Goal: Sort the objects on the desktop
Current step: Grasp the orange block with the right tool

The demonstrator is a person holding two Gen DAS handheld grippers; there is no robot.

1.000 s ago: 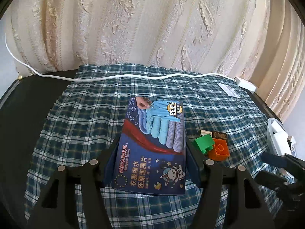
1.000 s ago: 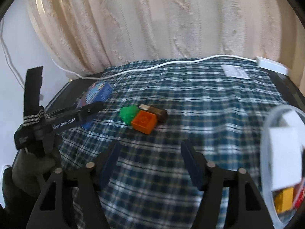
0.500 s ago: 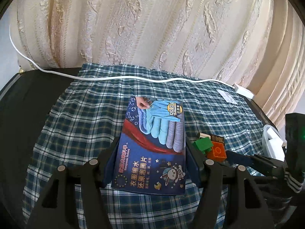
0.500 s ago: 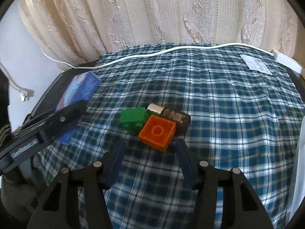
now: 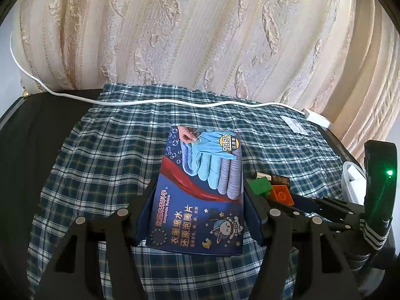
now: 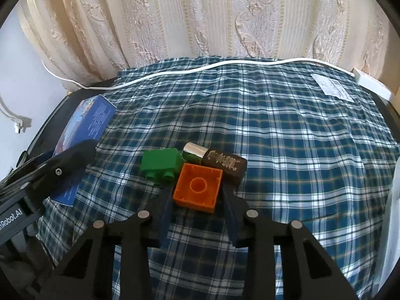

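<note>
Jaws of the right gripper [image 6: 196, 192], which had dropped in from farther back, were closing around the orange brick [image 6: 197, 187], green brick [image 6: 161, 164] at its 10 o'clock, suggesting a pick-up, while the left gripper [image 5: 200, 207] clamped the blue box [image 5: 200, 195].

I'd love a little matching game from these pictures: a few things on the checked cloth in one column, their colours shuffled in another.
Things:
1. hollow block between the right gripper's closing jaws
2. studded block
3. box between the left gripper's jaws
4. cable along the far edge

Colours:
A. white
B. green
C. orange
D. dark blue

Pairs: 1-C, 2-B, 3-D, 4-A
</note>
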